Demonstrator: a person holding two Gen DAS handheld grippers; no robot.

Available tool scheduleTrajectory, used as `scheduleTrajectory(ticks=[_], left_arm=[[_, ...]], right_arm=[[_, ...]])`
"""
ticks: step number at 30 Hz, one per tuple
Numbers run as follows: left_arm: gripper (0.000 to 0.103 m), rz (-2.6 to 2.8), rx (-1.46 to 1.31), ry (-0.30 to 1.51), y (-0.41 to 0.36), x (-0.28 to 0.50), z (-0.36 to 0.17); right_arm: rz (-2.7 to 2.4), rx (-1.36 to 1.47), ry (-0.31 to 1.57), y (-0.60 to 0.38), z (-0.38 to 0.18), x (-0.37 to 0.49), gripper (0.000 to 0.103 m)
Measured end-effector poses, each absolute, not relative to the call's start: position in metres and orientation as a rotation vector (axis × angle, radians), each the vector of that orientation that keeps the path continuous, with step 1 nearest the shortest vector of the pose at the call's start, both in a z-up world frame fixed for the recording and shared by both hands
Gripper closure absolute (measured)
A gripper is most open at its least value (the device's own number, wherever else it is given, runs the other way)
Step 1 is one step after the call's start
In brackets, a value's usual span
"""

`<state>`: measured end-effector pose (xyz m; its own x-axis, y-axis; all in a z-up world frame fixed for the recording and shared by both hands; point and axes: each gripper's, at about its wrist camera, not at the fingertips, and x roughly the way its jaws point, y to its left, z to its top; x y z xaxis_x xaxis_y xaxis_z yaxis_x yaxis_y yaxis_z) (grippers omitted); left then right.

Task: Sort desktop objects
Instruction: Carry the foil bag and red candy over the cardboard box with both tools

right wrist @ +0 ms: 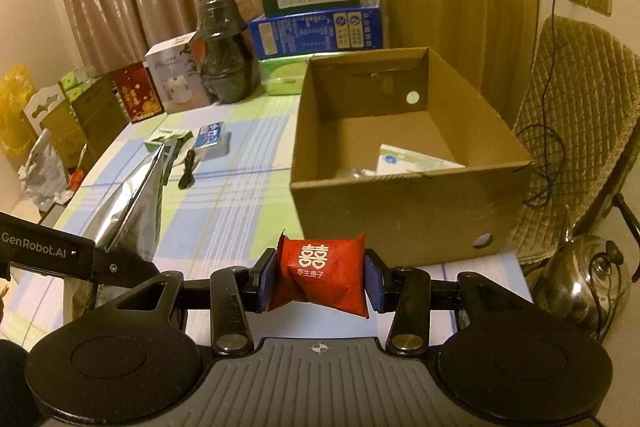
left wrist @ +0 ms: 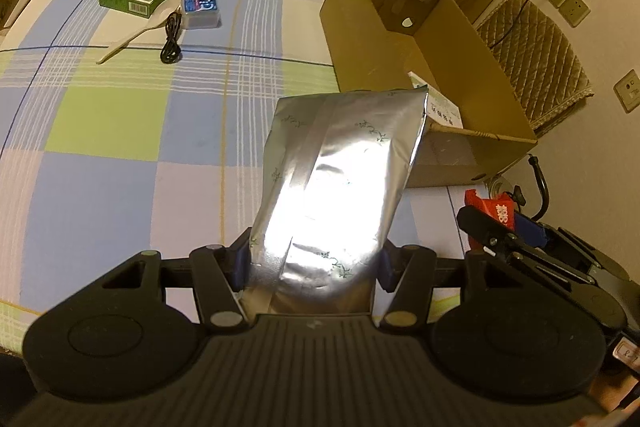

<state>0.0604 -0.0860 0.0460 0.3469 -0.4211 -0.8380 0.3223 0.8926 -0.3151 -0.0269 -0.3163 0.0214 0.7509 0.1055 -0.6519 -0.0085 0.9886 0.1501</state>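
The left gripper (left wrist: pixel 312 263) clamps a silver foil pouch (left wrist: pixel 340 179), tilted toward the cardboard box (right wrist: pixel 400 203). The right gripper (right wrist: pixel 320 281), level before the box, pinches a red packet (right wrist: pixel 320 275).

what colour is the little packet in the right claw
The packet is red with white characters printed on it, seen best in the right wrist view.

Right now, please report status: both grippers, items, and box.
Left gripper shut on silver foil bag. Right gripper shut on red packet. Cardboard box ahead, open, unobstructed.
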Motion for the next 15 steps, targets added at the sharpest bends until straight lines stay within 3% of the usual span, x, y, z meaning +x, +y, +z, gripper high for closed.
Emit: scheduleTrajectory(ticks=[15], left_arm=[[0.050, -0.548, -0.110, 1.099, -0.126, 0.064, 0.065]], right_arm=[[-0.004, 0.133, 0.683, -0.353, 0.036, -0.027, 0.061]])
